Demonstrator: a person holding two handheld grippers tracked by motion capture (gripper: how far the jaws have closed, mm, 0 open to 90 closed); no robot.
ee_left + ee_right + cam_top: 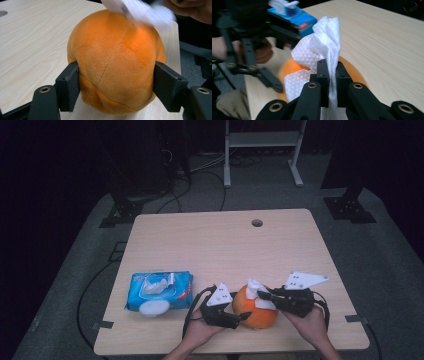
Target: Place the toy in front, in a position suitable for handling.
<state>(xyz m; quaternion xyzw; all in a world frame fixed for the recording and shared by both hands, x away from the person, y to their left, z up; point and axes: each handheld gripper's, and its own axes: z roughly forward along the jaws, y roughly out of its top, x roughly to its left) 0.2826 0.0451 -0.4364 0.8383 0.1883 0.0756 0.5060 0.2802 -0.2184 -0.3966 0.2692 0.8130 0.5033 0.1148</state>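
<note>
The orange plush ball [256, 311] sits on the counter [220, 245] between the left gripper [116, 87] jaws, which hold it by both sides. The right gripper [333, 72] jaws are clamped on a white wipe [322, 47] lying over the ball's top. Beyond the left jaws lies a blue wipe pack [159, 291], flap open, a wipe poking out.

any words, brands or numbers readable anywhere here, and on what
None can be read.
blue wet-wipe pack: red and white print on the wrapper, too small and blurred to read in the high view and the right gripper view.
orange plush ball: no text.
white wipe: embossed dots, no text.
table: plain wood grain, no marks.
</note>
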